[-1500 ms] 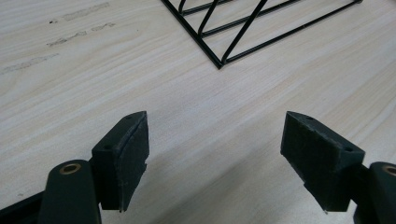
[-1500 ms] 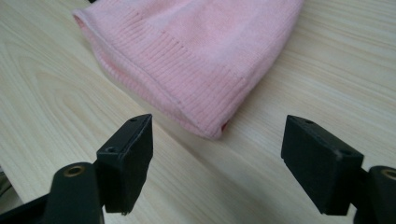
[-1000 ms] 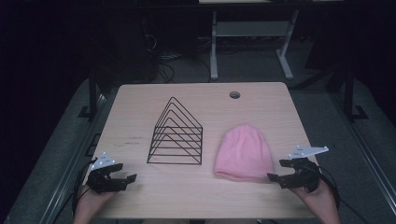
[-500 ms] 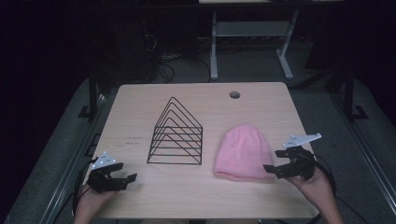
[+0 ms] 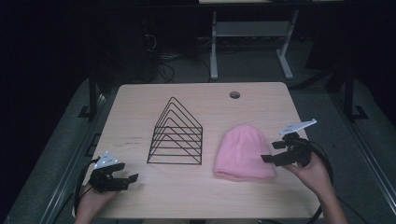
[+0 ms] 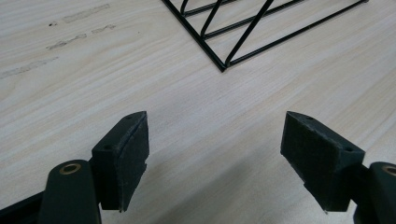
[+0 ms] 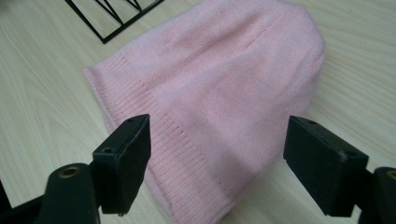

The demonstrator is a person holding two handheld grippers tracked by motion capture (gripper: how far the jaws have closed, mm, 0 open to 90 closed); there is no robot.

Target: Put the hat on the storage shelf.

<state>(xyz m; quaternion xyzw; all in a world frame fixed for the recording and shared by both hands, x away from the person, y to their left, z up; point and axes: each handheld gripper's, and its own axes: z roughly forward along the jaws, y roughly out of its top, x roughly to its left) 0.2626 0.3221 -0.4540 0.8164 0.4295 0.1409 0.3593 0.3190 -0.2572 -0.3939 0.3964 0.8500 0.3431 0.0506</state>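
At the left, we rest our left hand-held gripper (image 5: 122,178) on the table (image 5: 140,102), jaws spread wide with nothing between them. At mid-table the black wire rack (image 5: 176,133) stands untouched. To its right the pink beanie (image 5: 244,153) lies flat. Our right hand-held gripper (image 5: 268,157), jaws wide apart, hangs at its ribbed cuff (image 7: 154,144). We judge the grasp not yet made; lifting remains.
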